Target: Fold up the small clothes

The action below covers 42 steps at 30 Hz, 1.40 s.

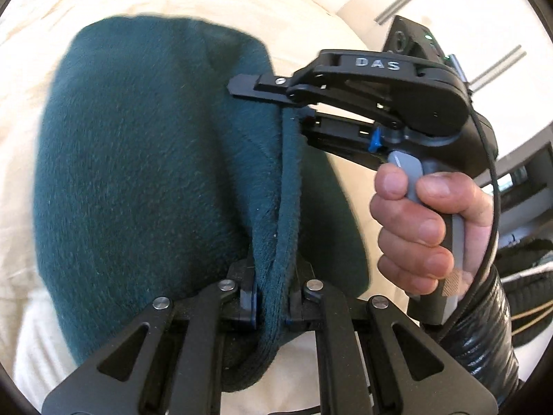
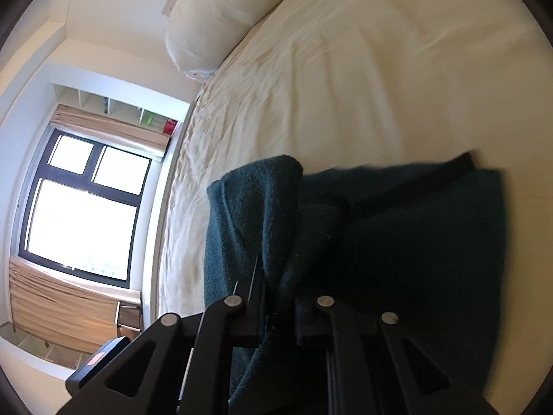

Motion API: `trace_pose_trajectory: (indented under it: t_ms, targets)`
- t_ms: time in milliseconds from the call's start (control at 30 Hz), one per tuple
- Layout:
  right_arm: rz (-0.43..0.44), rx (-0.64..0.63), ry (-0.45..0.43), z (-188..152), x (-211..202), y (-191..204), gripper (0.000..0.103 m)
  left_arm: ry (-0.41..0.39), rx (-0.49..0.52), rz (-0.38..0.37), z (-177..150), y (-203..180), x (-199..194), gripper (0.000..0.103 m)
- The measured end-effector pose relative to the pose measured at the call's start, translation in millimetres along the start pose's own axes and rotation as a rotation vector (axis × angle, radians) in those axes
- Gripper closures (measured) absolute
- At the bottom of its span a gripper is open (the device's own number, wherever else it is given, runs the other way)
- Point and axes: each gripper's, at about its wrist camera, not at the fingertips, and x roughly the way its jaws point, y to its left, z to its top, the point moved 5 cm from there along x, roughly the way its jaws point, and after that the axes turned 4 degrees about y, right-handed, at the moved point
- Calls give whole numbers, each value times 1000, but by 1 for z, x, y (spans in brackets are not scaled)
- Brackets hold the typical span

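A: Biggest first. One bed (image 2: 363,69), cream sheet, and your one dark green fleece garment (image 1: 138,159) lies on it, partly lifted. Everything I place goes by that garment.

B: Grippers?

A: Two. Your left gripper (image 1: 271,307) is clamped on a bunched hem of the garment at its near edge; the cloth runs straight up between the closed jaws. Your right gripper (image 1: 293,110) comes in from the garment's right side, and your hand (image 1: 425,228) squeezes its trigger. In the right wrist view that gripper (image 2: 278,314) has its jaws drawn together on a raised fold of the same garment.

B: Risks?

A: You hold a thick rolled edge on the left, so I'd judge you may be pinching several layers, and the fold could drag the underside along and come out lumpy. The right grip looks shallow, near the edge; fleece could slip out if you pull the two grippers apart hard. The frames are blurred, so I can't tell how deep either bite goes.

B: Other counts?

A: One pillow (image 2: 214,24) well beyond the garment, at the head of the bed. One window (image 2: 83,207) off past the bed's side.
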Motion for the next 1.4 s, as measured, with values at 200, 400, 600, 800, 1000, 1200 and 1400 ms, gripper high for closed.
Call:
trace_pose_trajectory:
  t_ms: [200, 400, 600, 800, 1000, 1200, 1400]
  targets:
    - [-46, 63, -36, 14, -39, -49, 90, 36, 21, -44, 8, -37, 32, 92]
    - [18, 166, -41, 6, -34, -84, 85, 60, 50, -98, -12, -34, 2, 75]
    - [88, 197, -50, -10, -44, -77, 46, -138, 57, -123, -9, 6, -79, 32]
    - [-10, 83, -23, -35, -37, -48, 37, -181, 3, 15, 21, 57, -79, 32]
    - [-97, 102, -43, -36, -30, -56, 85, -187, -5, 37, 28, 60, -51, 32]
    - [-101, 88, -111, -39, -54, -62, 88, -182, 43, 62, 29, 36, -48, 32]
    - [-61, 138, -124, -53, -56, -76, 89, -172, 91, 91, 24, 41, -26, 32]
